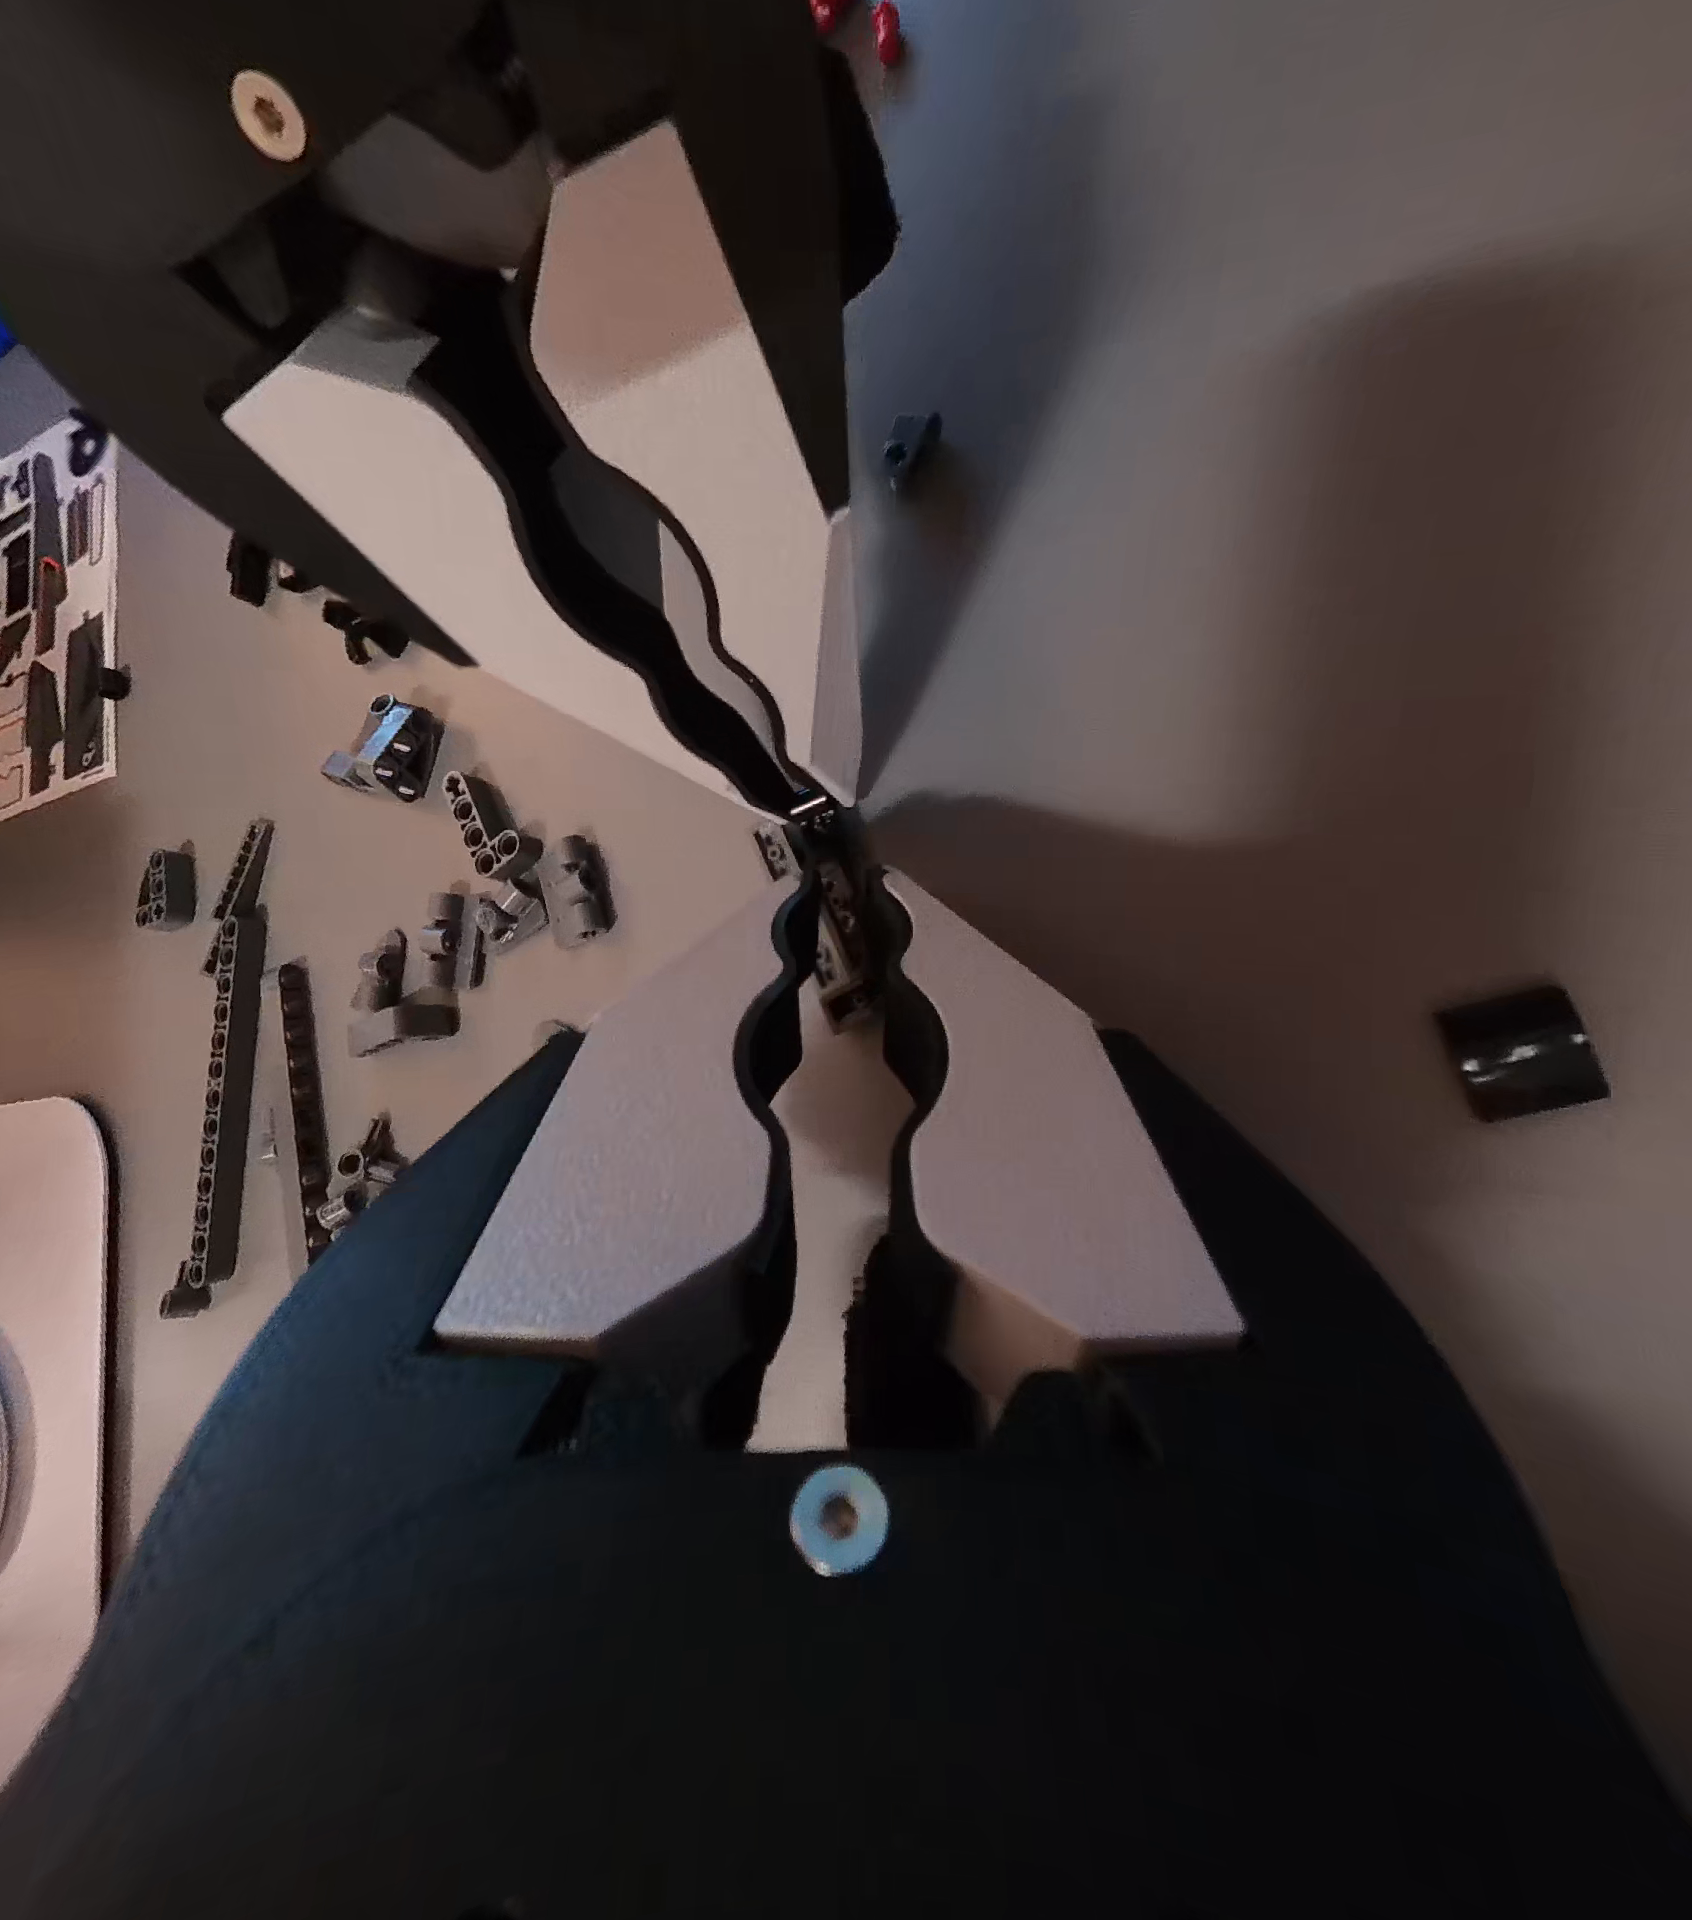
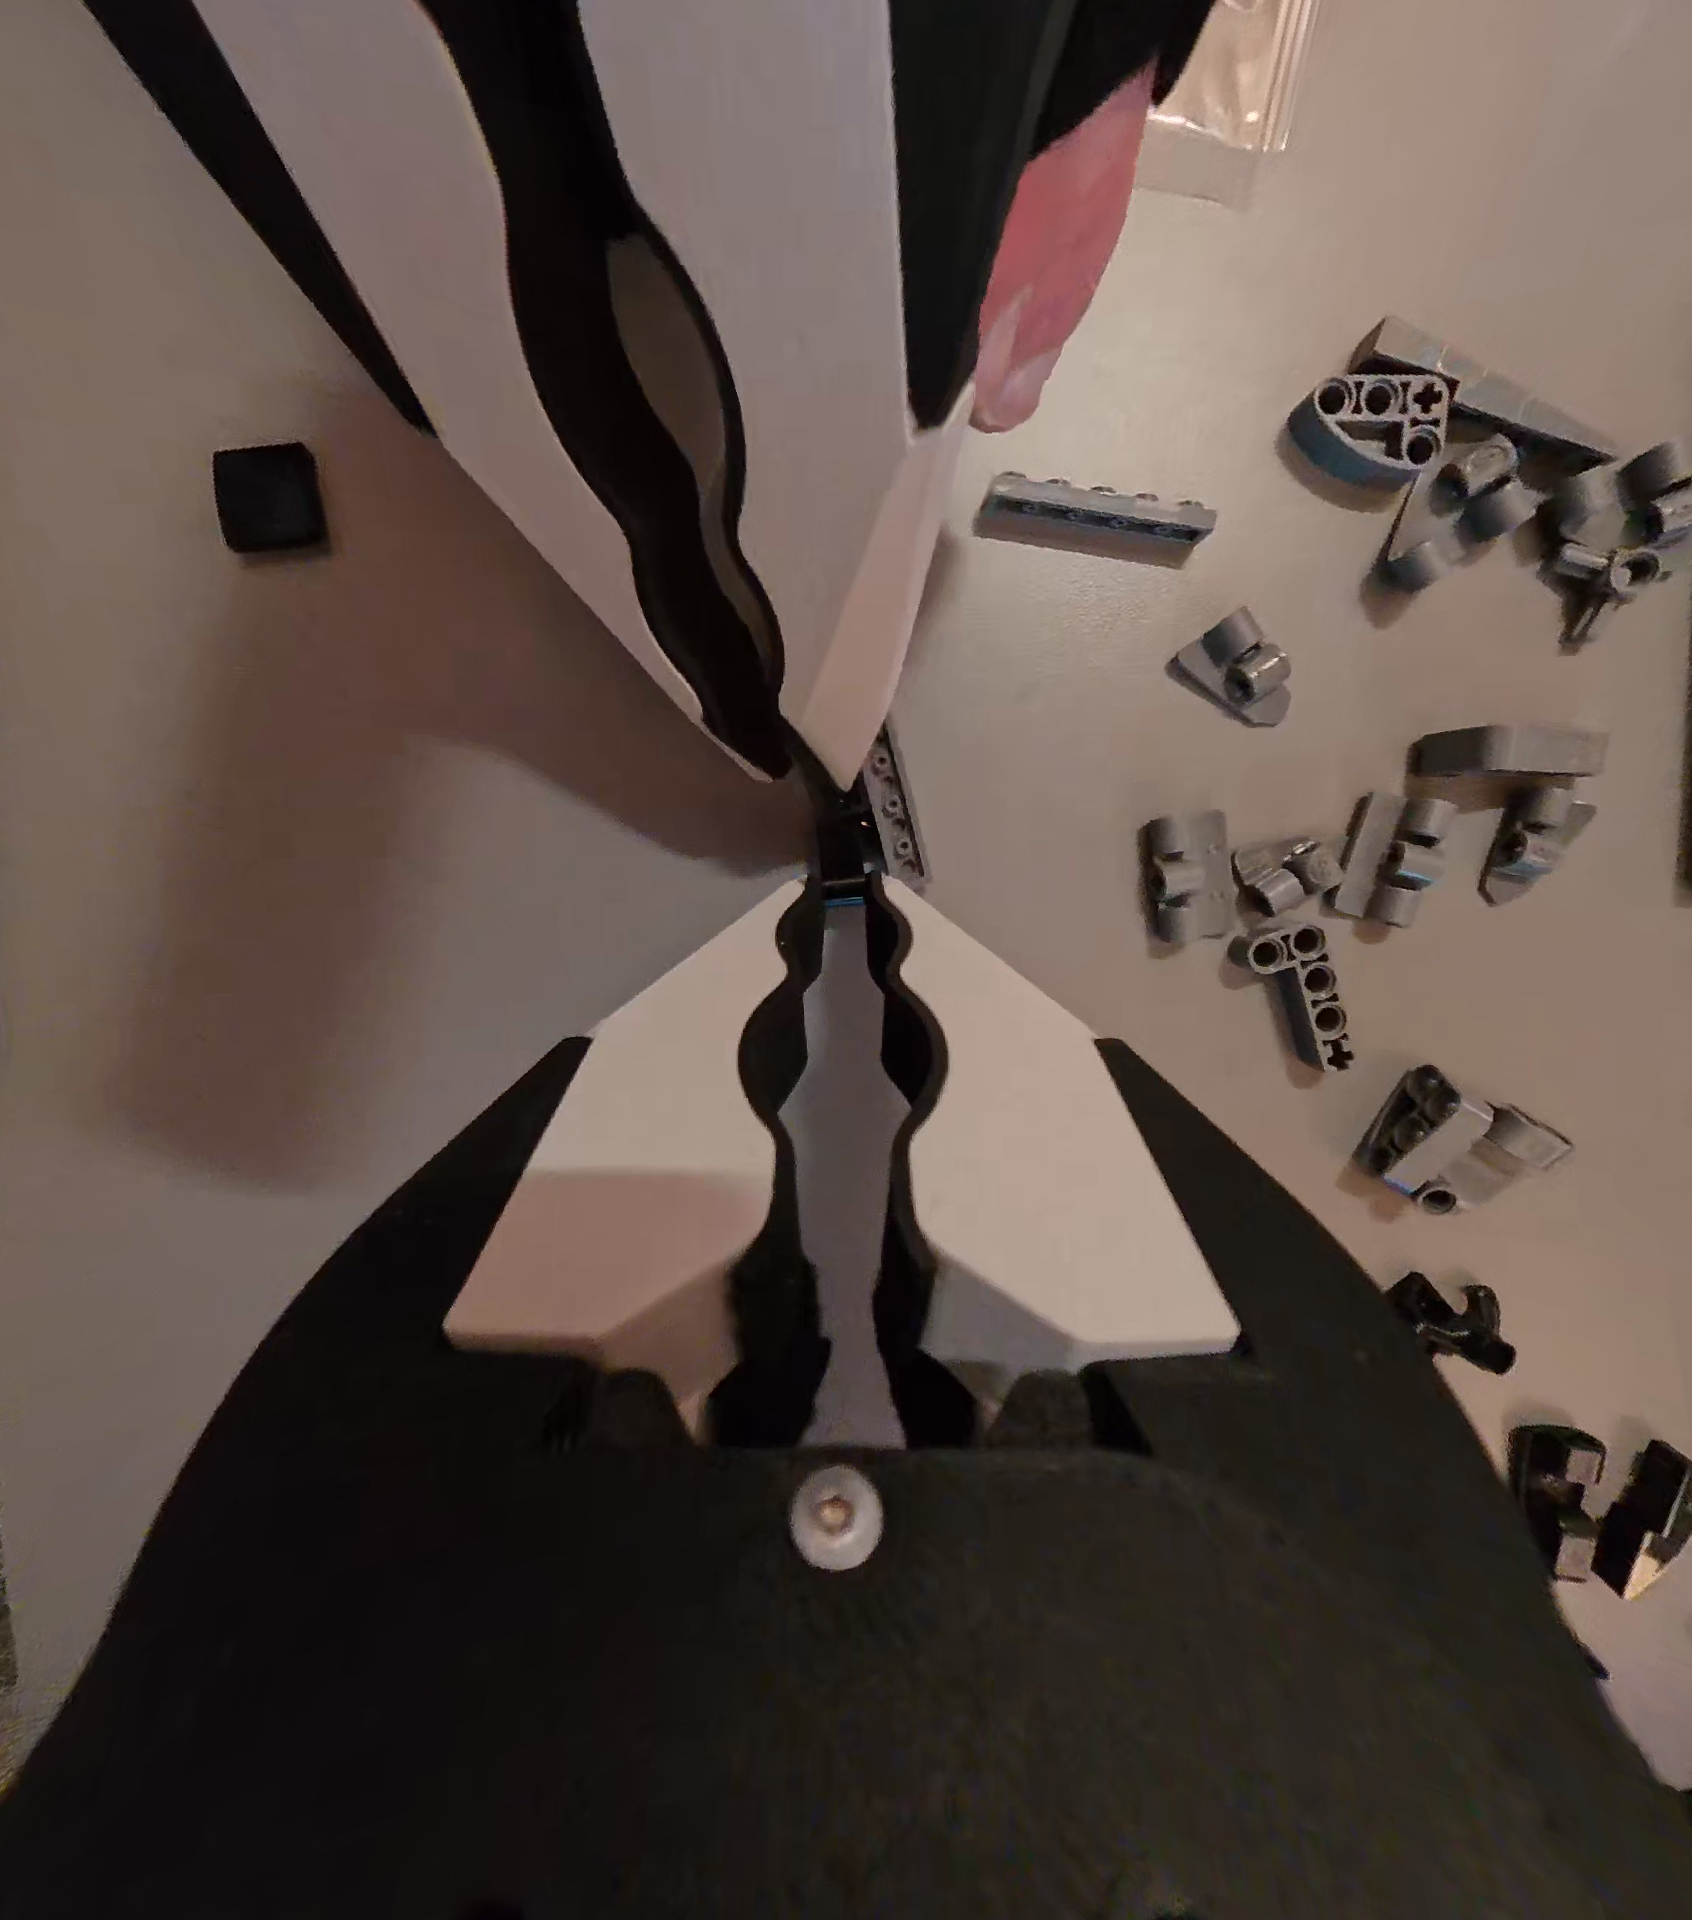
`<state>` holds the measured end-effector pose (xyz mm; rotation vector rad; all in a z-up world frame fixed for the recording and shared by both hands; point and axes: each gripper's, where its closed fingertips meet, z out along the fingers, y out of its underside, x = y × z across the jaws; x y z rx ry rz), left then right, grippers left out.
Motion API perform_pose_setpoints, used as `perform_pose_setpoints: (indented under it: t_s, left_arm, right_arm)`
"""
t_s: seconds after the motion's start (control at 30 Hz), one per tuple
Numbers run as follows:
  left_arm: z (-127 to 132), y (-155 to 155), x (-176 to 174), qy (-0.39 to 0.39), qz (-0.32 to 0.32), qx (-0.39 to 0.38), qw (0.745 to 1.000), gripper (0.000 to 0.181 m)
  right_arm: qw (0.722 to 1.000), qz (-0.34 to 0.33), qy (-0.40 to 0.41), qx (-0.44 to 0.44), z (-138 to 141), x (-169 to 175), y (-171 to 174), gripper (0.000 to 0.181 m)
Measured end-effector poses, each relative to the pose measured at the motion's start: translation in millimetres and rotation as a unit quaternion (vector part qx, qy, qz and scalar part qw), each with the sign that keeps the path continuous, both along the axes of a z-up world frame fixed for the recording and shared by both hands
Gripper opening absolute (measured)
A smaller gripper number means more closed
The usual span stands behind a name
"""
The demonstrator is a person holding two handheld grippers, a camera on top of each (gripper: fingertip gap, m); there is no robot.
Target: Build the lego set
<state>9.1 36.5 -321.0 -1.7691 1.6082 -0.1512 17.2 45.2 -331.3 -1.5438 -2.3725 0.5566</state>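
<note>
Grey lego pile (image 2: 1424, 831) rightward in right view, leftward in left view.

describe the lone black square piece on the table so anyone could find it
Start at the white table, on the side away from the pile of grey lego pieces. The black square piece lies there alone. It is glossy, slightly curved on top and has no holes, unlike the grey pieces.

Both grippers are black with white finger faces. The counter (image 2: 530, 997) is pale beige. Loose lego pieces (image 2: 1393, 862) at three o'clock are mostly grey, a few black. A glossy black tile (image 1: 1519, 1051) lies alone; the sticker sheet (image 1: 0, 644) is white with black shapes.
</note>
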Motion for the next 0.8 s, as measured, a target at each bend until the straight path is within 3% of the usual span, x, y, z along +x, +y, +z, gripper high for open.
perform_pose_setpoints:
  t_s: [0.8]
  left_arm:
    - [-8.6, -1.0, 0.0, 0.004, -0.009, -0.035, 0.999, 0.000]
  right_arm:
    - [0.996, 0.040, -0.027, 0.079, 1.8, -3.2, 7.5, 0.006]
